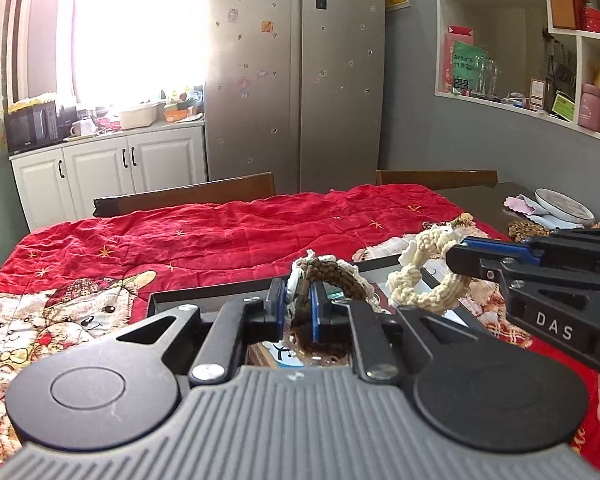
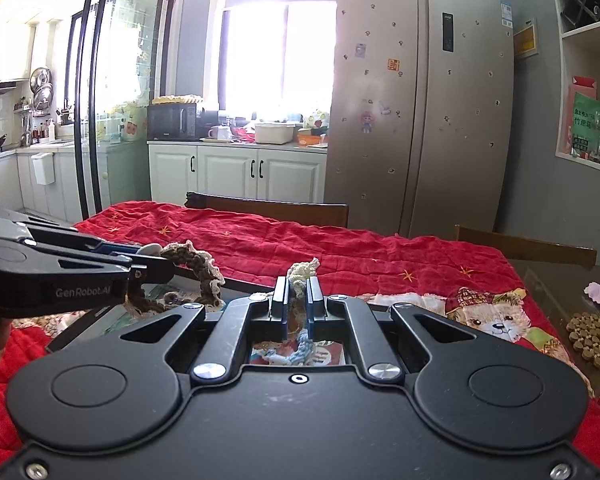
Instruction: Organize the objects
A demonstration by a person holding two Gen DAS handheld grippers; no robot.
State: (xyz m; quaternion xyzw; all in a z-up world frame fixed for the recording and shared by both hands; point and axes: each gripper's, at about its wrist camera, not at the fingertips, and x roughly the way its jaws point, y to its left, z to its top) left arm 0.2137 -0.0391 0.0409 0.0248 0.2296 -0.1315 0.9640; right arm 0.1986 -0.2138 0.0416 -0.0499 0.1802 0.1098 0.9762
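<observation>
Between your left gripper's [image 1: 298, 304] pressed pads sits a brown crocheted ring [image 1: 332, 280] with cream edging, lifted above a black-framed tray [image 1: 204, 298]. At two o'clock in that view, your right gripper [image 1: 452, 258] pinches a cream knotted rope ring [image 1: 424, 280], also off the tray; a pale bead on it may be plastic, though blur hides detail. Under both lies a red teddy-bear quilt [image 1: 228, 232]. Farther out at three o'clock rest a brown beaded mat [image 2: 594, 340] and a white plate [image 1: 564, 206]. Beyond, at twelve o'clock, stands a steel fridge [image 1: 296, 72].
</observation>
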